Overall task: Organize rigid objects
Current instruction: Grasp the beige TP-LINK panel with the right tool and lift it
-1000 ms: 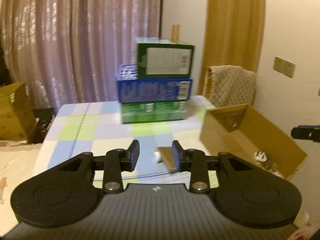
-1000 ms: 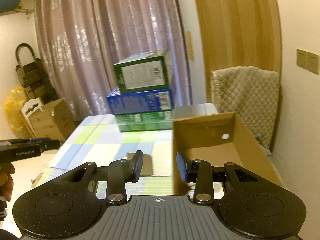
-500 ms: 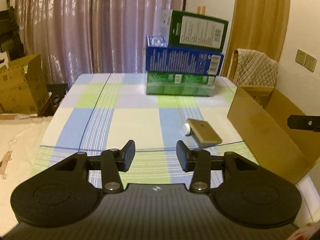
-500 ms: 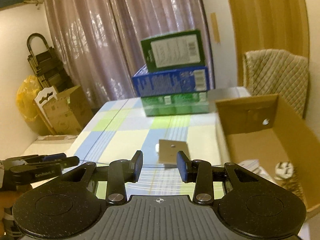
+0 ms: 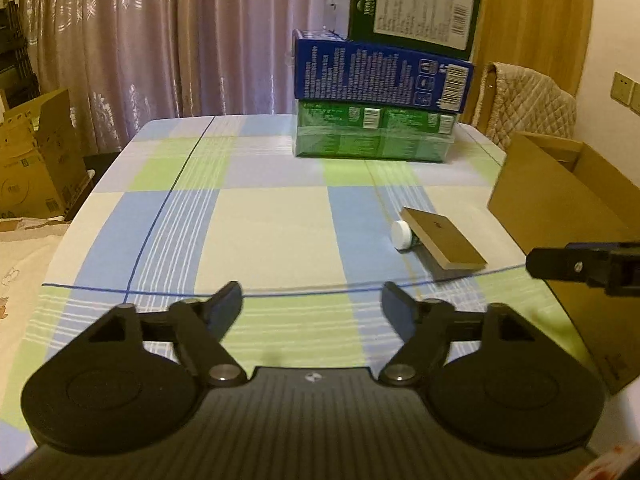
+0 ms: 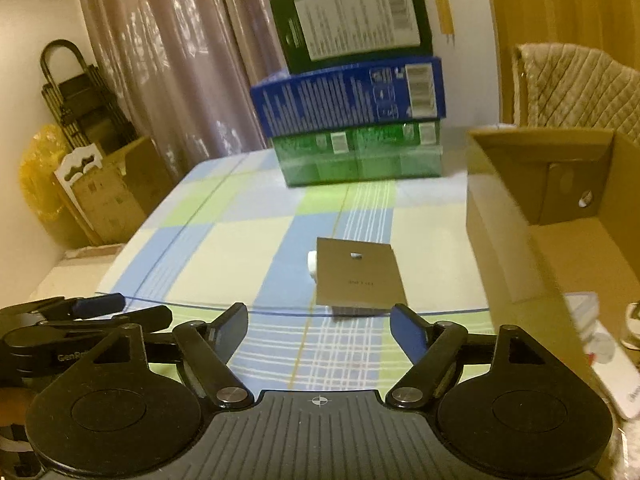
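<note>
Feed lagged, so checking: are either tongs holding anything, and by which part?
Nothing is held. Left tongs and right tongs are both opening, empty.

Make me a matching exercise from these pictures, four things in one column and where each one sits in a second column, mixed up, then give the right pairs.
Things:
1. dark green box
2. blue box
3. flat brown box
4. cardboard carton

Places:
A. lying on the checked cloth, a white cap at its left edge
B. middle of the stack
C. at the table's right side, open on top
D. top of the stack

Pairs: 1-D, 2-B, 3-A, 4-C
</note>
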